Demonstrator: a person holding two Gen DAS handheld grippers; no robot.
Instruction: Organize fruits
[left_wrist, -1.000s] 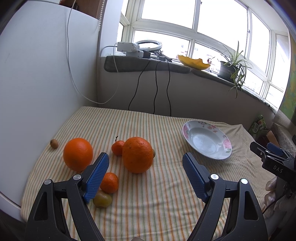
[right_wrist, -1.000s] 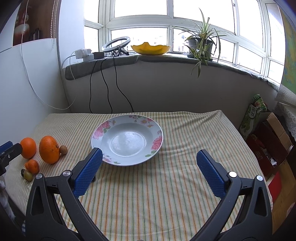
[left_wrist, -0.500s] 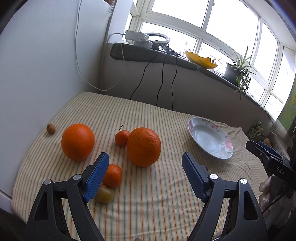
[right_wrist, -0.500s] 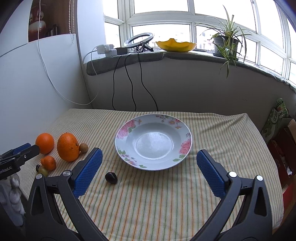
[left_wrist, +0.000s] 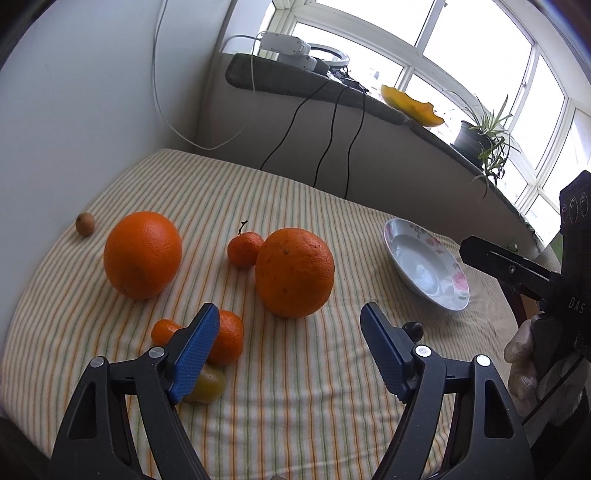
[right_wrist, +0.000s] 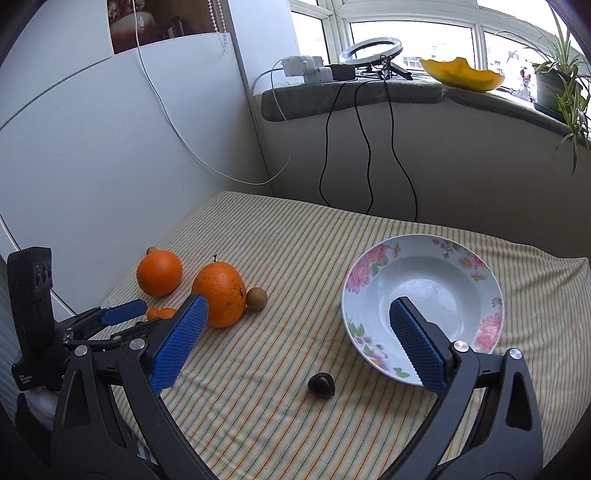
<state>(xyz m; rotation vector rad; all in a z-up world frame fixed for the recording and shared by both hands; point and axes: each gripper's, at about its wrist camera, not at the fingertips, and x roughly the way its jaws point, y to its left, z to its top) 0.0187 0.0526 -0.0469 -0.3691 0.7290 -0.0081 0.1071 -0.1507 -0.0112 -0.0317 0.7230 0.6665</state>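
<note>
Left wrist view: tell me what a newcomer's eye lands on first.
Two big oranges dominate the striped tablecloth: one orange at left and a second orange at centre, just ahead of the open left gripper. Small mandarins cluster by its left finger. To the right, a floral plate sits empty.

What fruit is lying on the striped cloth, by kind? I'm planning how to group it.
Large oranges: 2
Small mandarins: 3
Small brown fruits: 2
Yellow-green fruit: 1
Dark fruit: 1
Total: 9
</note>
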